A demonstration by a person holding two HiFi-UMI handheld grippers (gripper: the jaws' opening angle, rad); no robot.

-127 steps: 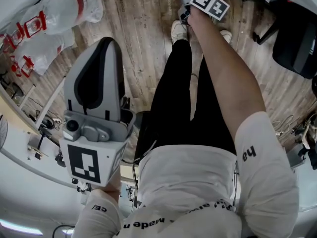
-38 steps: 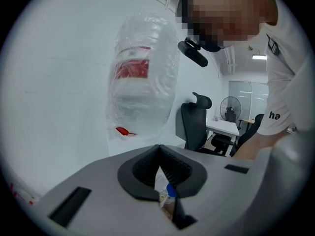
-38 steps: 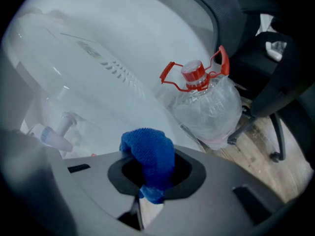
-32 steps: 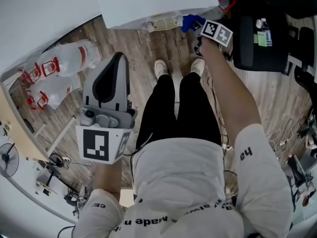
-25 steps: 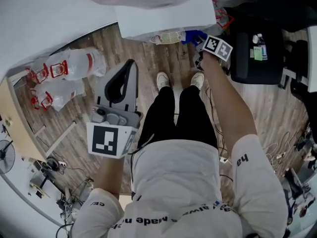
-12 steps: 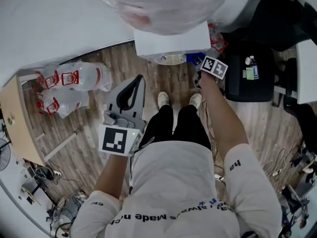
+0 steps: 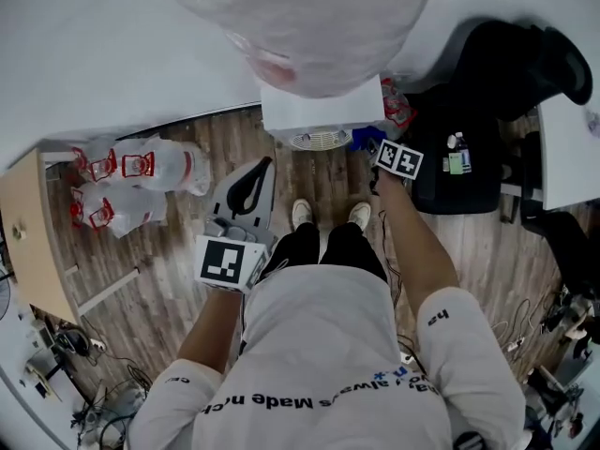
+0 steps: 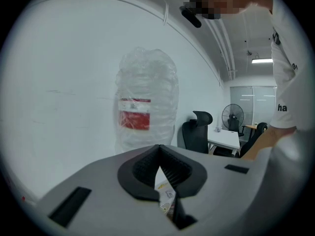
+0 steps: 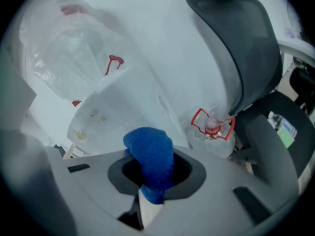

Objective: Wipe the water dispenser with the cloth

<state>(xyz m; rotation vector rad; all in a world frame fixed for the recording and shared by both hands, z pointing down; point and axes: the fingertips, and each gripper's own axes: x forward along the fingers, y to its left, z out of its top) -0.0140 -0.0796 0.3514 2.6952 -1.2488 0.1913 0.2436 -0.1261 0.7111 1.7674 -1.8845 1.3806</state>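
Observation:
The white water dispenser stands just ahead of the person's feet, with a clear plastic-wrapped bottle on top. My right gripper is shut on a blue cloth, held close to the dispenser's lower right front corner. In the right gripper view the cloth bulges out of the right gripper in front of the dispenser's white body. Lower, on the left and away from the dispenser, my left gripper is shut and holds nothing. In the left gripper view the left gripper points up at the bottle.
Several big wrapped water bottles lie on the wooden floor at the left. A black office chair stands right of the dispenser, with another bottle at its foot. A wooden cabinet is at far left. Cables trail at the lower right.
The head view has pulled back, so more of the dispenser and its bottle shows. The right gripper stays at the dispenser's right front corner with the cloth. The left gripper has drifted slightly right.

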